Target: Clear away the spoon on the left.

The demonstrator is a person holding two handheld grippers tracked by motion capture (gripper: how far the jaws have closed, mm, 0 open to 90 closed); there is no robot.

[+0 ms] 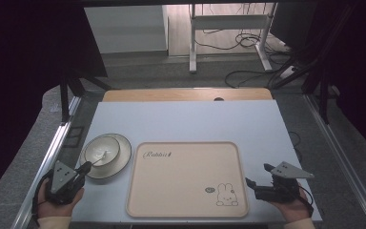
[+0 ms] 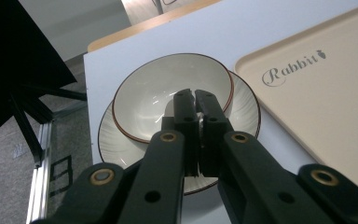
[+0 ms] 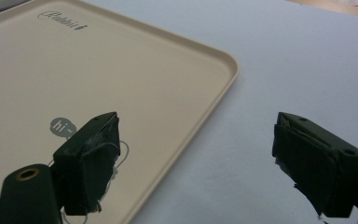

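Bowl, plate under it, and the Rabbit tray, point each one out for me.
bowl [image 2: 154,91], left gripper view, on its pale inner wall.
plate [image 2: 249,105], left gripper view, on its ribbed rim right of the bowl.
tray [image 1: 186,183], high view, on its bare middle.

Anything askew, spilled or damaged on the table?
Nothing spilled or askew. The bowl sits upright on its plate, and the tray lies flat beside them. One oddity: the pads of the right tongs look frayed at the edges.
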